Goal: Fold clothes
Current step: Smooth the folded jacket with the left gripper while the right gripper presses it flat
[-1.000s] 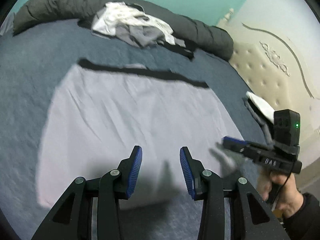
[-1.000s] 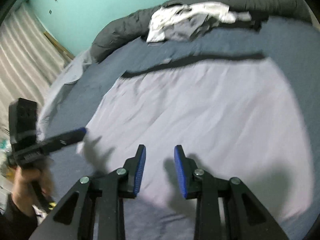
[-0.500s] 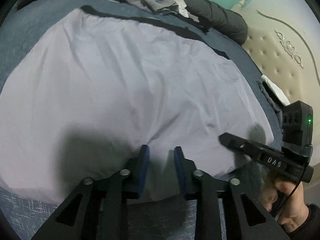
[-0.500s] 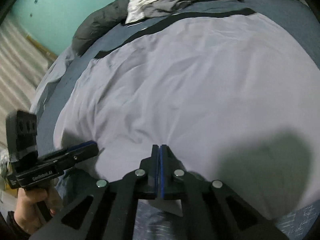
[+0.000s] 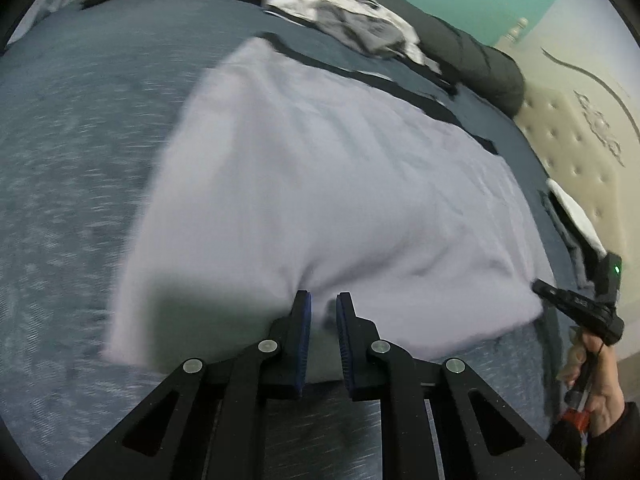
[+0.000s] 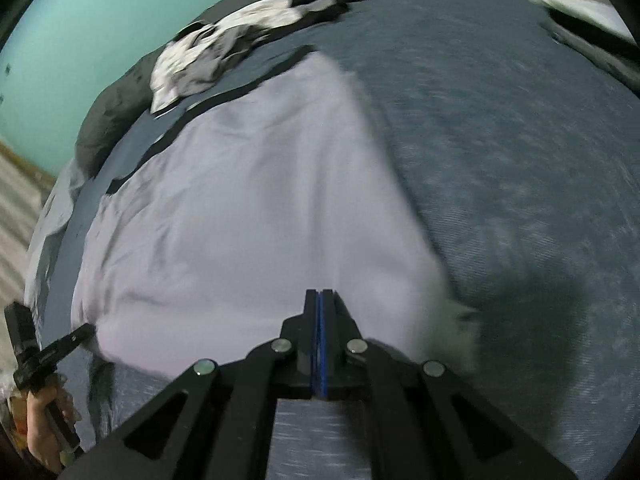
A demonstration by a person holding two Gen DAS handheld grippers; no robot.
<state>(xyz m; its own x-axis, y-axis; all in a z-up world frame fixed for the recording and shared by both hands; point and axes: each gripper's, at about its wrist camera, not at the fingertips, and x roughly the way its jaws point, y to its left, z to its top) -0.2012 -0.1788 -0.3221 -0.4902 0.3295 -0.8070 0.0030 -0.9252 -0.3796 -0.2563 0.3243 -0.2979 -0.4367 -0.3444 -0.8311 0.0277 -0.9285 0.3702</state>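
A pale lilac garment (image 5: 340, 184) lies spread on the blue-grey bed cover (image 5: 80, 160), with a black strip along its far edge. My left gripper (image 5: 323, 308) is at the garment's near edge. Its jaws are closing with a pinch of cloth bunched between the blue pads, and creases run toward them. In the right wrist view, the left gripper (image 6: 86, 330) touches the garment (image 6: 240, 220) at its near left corner. My right gripper (image 6: 320, 294) is shut, tips over the near right part of the garment; no cloth shows between its pads. The left wrist view has the right gripper (image 5: 538, 286) at the near right corner.
A heap of white and grey clothes (image 5: 348, 12) lies at the far side against a dark rolled duvet (image 5: 480, 60). A cream tufted headboard (image 5: 580, 128) stands to the right, with a white folded item (image 5: 576, 212) beside it. A hand (image 5: 600, 392) holds the right gripper.
Both grippers have dropped toward the garment's near edge and moved apart, toward its corners. The left jaws have narrowed onto a pinch of cloth. The right jaws went from open to shut.
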